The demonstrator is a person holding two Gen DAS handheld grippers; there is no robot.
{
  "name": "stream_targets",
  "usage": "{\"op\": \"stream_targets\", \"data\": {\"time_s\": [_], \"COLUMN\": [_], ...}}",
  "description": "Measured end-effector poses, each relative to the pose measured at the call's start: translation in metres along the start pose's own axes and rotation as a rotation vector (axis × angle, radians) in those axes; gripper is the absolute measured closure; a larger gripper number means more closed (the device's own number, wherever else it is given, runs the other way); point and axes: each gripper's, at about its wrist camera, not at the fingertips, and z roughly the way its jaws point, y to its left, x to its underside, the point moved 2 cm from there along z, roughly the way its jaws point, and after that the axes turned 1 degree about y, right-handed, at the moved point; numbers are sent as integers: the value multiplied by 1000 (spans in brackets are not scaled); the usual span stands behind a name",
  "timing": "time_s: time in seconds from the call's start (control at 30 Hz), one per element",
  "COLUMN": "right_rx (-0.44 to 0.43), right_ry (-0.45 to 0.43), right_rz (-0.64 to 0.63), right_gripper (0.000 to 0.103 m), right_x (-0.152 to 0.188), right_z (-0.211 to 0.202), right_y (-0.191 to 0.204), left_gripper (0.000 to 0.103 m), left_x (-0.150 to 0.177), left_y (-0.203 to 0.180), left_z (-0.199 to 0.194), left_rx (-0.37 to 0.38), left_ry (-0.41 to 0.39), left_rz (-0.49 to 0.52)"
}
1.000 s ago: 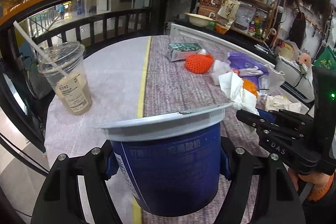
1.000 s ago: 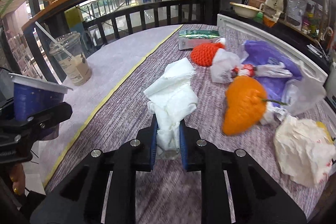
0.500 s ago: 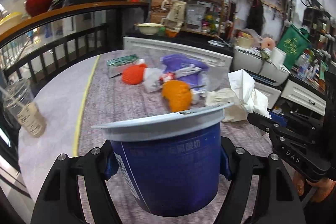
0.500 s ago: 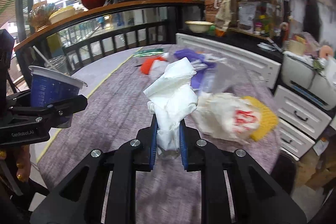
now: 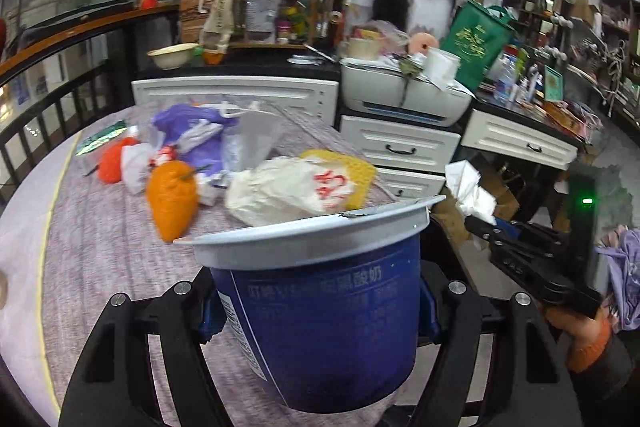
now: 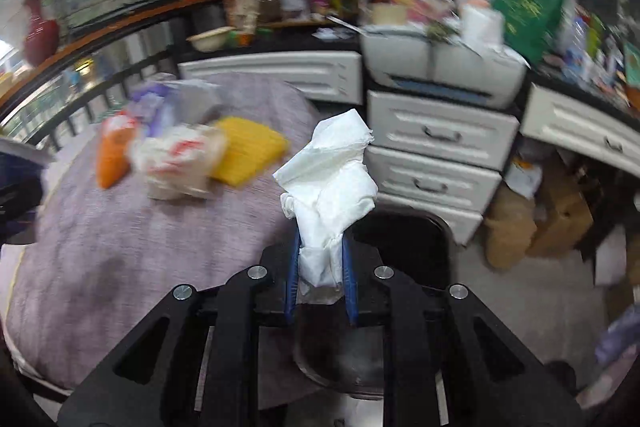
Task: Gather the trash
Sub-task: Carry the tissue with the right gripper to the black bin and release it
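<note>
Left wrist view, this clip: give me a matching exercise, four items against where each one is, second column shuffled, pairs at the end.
Items:
1. blue yogurt cup
2. white tissue
3. orange knitted carrot
4. green tote bag

Places:
A. lying on the purple tablecloth
B. clamped in the right gripper
C. on the counter behind the printer
D. clamped in the left gripper

Pairs: 1-D, 2-B, 3-A, 4-C

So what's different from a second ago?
Both grippers swung right, away from the table toward the drawers; the iced drink cup slid out of view. Unchanged: the left gripper holds the blue yogurt cup, and the right gripper holds the white tissue.
</note>
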Motion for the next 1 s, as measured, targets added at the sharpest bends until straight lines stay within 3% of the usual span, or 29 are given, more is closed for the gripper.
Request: {"op": "stream_targets", "data": {"time_s": [0.27, 0.43, 0.5, 0.53, 0.6, 0.67, 0.73, 0.9, 1.0], "right_rx": [99, 81, 69, 80, 95, 97, 124, 218, 257], "right_ry": [209, 273, 287, 289, 274, 260, 222, 152, 115], "right_rz": [135, 177, 183, 187, 196, 204, 217, 264, 343], "right_gripper": [84, 84, 76, 66, 58, 39, 31, 31, 25], "right_x": [45, 56, 59, 61, 62, 61, 60, 58, 59], "right_z": [102, 132, 139, 139, 136, 130, 119, 91, 70], "right_y": [-62, -66, -65, -64, -64, -67, -73, -101, -129], "left_gripper": [32, 32, 32, 32, 32, 32, 32, 32, 32], "left_x": [1, 3, 4, 4, 4, 5, 4, 5, 8], "left_y": [-47, -65, -73, -77, -85, -92, -98, -121, -136], "left_z": [31, 49, 58, 62, 71, 80, 90, 113, 129], "left_rx": [56, 83, 100, 105, 107, 112, 122, 145, 157], "left_ry": [58, 100, 125, 135, 153, 173, 197, 244, 285], "left_rz": [46, 63, 72, 78, 92, 105, 112, 150, 178]}}
